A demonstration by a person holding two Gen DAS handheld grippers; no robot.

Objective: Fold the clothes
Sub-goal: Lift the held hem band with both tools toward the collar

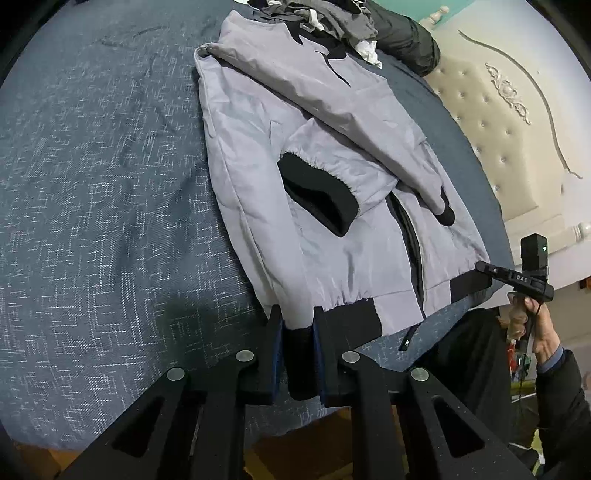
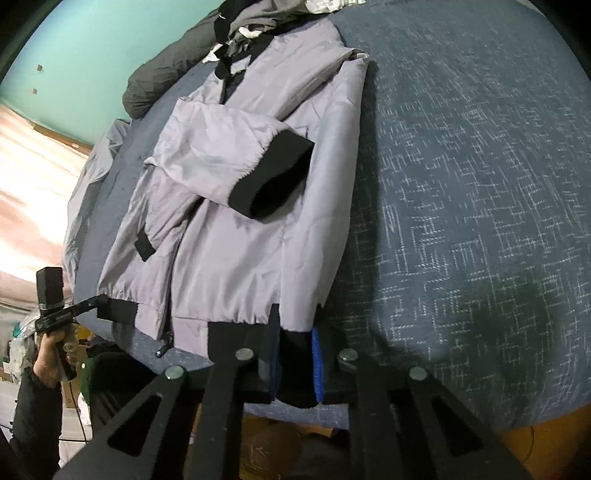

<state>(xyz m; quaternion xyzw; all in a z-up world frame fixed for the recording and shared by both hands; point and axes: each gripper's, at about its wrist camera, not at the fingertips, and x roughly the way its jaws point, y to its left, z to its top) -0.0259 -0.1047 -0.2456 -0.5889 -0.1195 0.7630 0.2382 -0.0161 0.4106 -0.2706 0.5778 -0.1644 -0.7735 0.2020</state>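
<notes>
The left claw (image 1: pixel 298 347) is clamped on the black hem (image 1: pixel 354 314) of the jacket (image 1: pixel 258 155), its pads pressing the ribbed band at one bottom corner. The right claw (image 2: pixel 295 363) bites the same hem (image 2: pixel 236 336) at the other corner. Seen from the left camera, the right claw shows only side-on, off to the right at the hem's far end; its pinch is clear from its own view.

Holding both corners lets the bottom edge rise as one straight line, which suits folding the lower half up over the chest.

Beyond each claw the jacket runs straight away across the bed (image 1: pixel 92 166), zip side up, long axis hem to collar, collar at the far end. Both sleeves are already crossed over the front, cuffs (image 1: pixel 317 192) lying just past the claws, so the body is narrowed. Farther still, touching or perhaps overlapping the collar, sits a pile (image 1: pixel 332 18) of dark clothes.
</notes>
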